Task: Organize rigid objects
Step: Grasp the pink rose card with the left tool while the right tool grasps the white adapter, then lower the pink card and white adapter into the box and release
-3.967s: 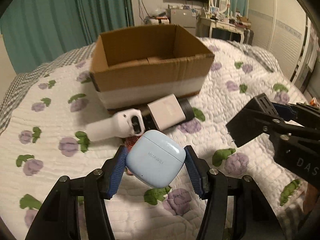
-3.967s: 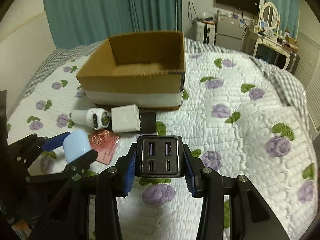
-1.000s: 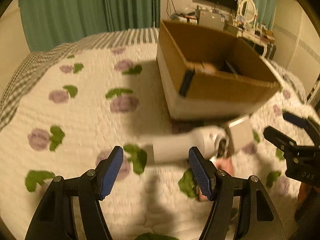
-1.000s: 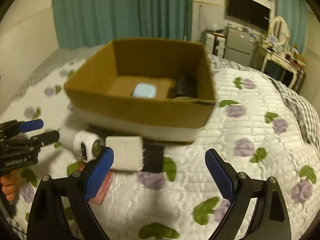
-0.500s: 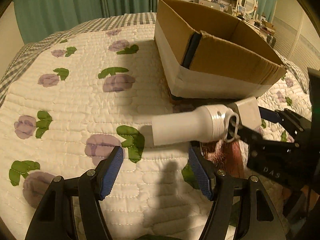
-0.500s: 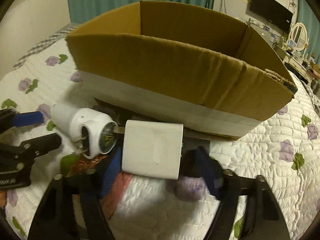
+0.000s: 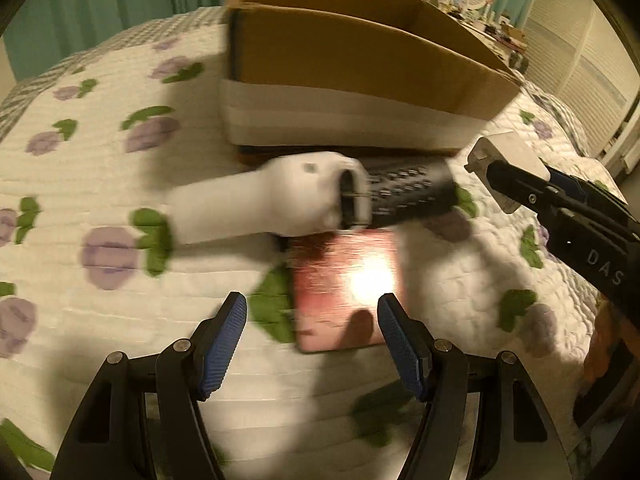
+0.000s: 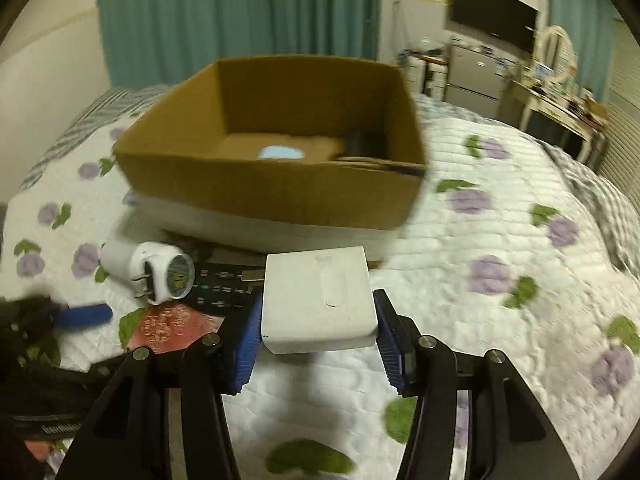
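My right gripper (image 8: 318,332) is shut on a white square charger (image 8: 318,300) and holds it above the quilt, in front of the cardboard box (image 8: 280,196). The charger also shows in the left wrist view (image 7: 506,160). Inside the box lie a light blue earbud case (image 8: 281,153) and a dark object (image 8: 362,144). My left gripper (image 7: 312,340) is open and empty, low over a shiny red card (image 7: 346,288). Beyond the card lie a white plug-in flashlight (image 7: 272,204) and a black remote (image 7: 408,196).
The box (image 7: 360,68) stands on a white quilted bed (image 7: 100,184) with purple flowers. Teal curtains (image 8: 240,12) hang behind. A dresser with a mirror (image 8: 556,68) and a wall TV (image 8: 494,20) are at the far right.
My right gripper has closed on the white charger and lifted it back from the box. My left gripper has swung right, from the flashlight towards the red card.
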